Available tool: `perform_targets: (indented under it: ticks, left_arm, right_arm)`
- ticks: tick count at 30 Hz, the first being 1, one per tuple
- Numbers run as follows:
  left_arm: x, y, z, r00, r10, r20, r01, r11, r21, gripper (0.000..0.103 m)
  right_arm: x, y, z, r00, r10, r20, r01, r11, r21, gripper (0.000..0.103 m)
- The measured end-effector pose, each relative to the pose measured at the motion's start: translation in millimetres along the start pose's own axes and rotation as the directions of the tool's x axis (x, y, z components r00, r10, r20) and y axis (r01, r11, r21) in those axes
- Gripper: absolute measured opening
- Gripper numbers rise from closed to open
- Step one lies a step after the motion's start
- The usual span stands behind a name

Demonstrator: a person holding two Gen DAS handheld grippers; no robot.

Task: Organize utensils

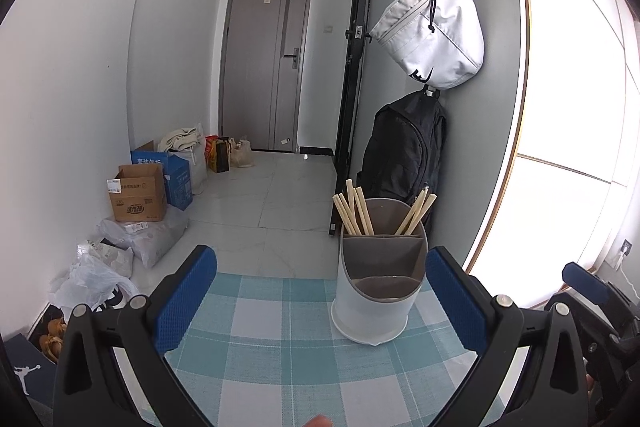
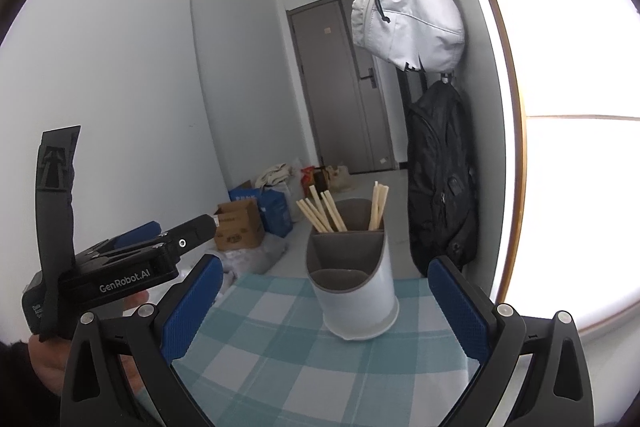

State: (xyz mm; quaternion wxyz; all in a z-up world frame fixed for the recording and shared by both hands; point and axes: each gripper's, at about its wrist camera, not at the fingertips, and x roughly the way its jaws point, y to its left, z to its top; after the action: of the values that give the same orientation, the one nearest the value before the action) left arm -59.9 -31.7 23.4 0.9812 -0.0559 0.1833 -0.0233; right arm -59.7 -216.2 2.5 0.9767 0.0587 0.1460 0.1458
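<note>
Table [image 1: 280, 367] with checked blue cloth, bare near grippers; no loose utensils visible.

Holder [image 1: 376, 291], white with grey divided insert, upright toward far right of table. Front compartments look empty.

Left gripper [image 1: 320, 303]: fingers wide, holding nothing, holder partly between them. Right gripper [image 2: 324, 307]: wide, empty, same framing.

Chopsticks [image 1: 354, 207] stand in two rear compartments: larger bunch left, few right.

Judgement: to merge bunches, pinch sticks near tops, lift straight up, steady holder with other gripper against tipping.
</note>
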Motion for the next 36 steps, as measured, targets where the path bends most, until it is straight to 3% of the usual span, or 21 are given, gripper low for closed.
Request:
perform_targets:
  ticks: [15,36]
  left_arm:
    - [3.9,6.8,-4.3,0.999,0.006,-0.038,-0.007,1.0,-0.021,0.102]
    - [0.0,3.1,-7.5,1.0,0.01,-0.021,-0.011,1.0,-0.025,0.102]
  right_arm:
    - [-1.6,5.9,-1.9,1.0,0.008,0.013,-0.008,1.0,-0.023,0.103]
    - [-2.4,6.3,-1.7,1.0,0.018,0.017,-0.018,1.0,-0.023,0.103]
